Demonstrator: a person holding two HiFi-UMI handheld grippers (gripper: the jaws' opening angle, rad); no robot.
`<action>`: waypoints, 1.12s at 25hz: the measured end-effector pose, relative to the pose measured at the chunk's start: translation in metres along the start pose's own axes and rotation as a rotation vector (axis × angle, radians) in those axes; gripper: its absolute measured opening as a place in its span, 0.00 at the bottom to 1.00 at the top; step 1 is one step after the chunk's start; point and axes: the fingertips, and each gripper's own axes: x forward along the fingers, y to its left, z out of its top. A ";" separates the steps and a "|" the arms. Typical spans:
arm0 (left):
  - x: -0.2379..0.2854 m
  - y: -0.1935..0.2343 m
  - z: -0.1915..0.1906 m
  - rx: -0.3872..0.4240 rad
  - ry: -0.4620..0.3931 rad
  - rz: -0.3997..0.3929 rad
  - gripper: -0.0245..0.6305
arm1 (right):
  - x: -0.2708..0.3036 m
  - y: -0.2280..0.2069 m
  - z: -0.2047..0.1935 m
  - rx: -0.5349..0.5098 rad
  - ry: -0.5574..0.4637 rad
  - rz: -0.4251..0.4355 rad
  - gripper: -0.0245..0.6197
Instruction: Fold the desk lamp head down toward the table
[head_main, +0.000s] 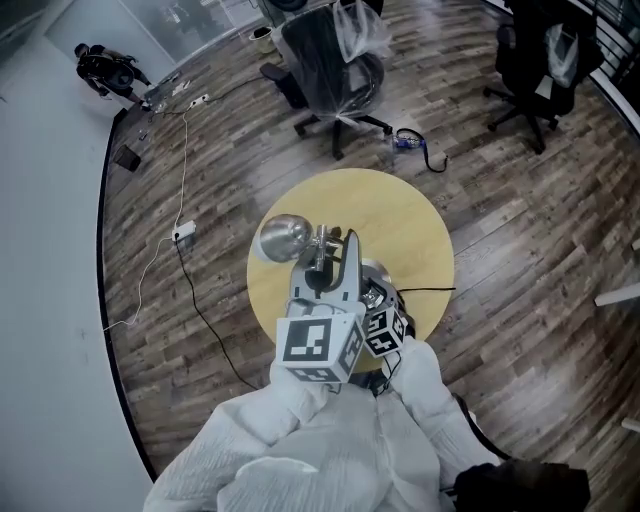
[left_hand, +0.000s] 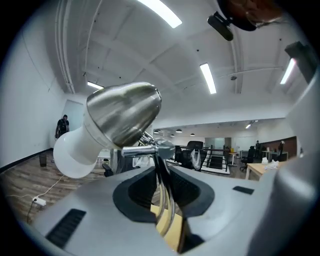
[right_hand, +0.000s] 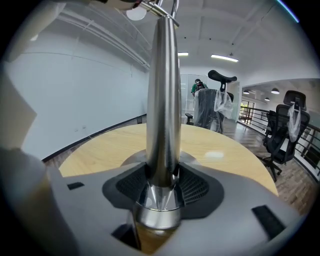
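Chrome lamp head (left_hand: 122, 112) stands raised over the round table (head_main: 405, 225). Left gripper (left_hand: 162, 194) pinches the thin arm (left_hand: 160, 159) beneath it; right gripper (right_hand: 160, 192) clamps the post (right_hand: 164, 100). Grips look set; next, swing the head down.

Silver lamp head (left_hand: 125, 112), white bulb (left_hand: 70, 157) — yellow table (head_main: 400, 222)

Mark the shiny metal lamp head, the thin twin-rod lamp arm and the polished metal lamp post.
shiny metal lamp head (left_hand: 125, 112), left gripper view, side of the shade.
thin twin-rod lamp arm (left_hand: 165, 192), left gripper view, mid-length.
polished metal lamp post (right_hand: 162, 100), right gripper view, middle of the tube.
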 end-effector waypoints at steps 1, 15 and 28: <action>-0.001 0.002 -0.001 -0.016 0.006 -0.004 0.14 | 0.000 0.000 0.000 -0.002 -0.005 0.009 0.34; -0.014 0.071 -0.012 -0.393 -0.016 0.016 0.14 | 0.003 0.002 0.001 0.000 -0.010 0.035 0.34; -0.024 0.114 -0.041 -0.566 -0.046 0.021 0.18 | 0.008 0.008 0.002 -0.003 -0.006 0.022 0.34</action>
